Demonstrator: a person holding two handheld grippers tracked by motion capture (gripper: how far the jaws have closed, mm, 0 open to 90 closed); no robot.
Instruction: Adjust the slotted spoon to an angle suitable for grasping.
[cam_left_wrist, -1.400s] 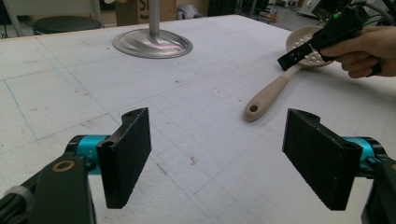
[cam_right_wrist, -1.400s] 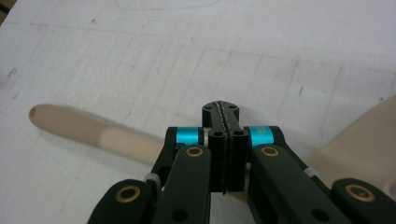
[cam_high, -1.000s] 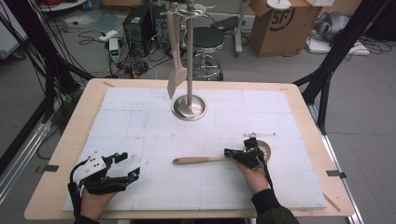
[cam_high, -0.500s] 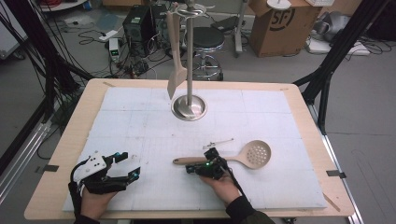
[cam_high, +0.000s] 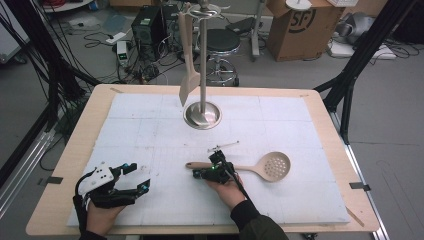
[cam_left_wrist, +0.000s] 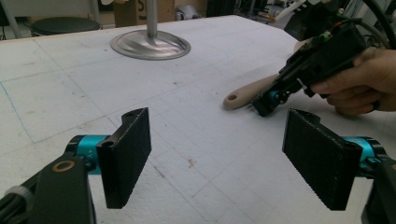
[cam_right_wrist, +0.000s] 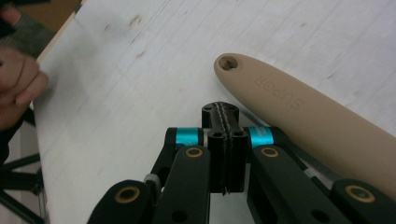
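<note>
Reading "SUPOR" — stamped on the spoon handle (cam_right_wrist: 299, 109) — beside the closed right tool (cam_right_wrist: 224, 114).

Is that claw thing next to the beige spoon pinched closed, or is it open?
Shut, on nothing. In the right gripper view, the right gripper has its two black jaws pressed flat together, and the slotted spoon handle lies beside them on the table, not between them.

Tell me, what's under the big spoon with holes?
Under the slotted spoon lies the white foam mat that covers the table. Through the bowl's holes the picture is too small to show anything. The right gripper, jaws shut, hides part of the handle and the mat there.
</note>
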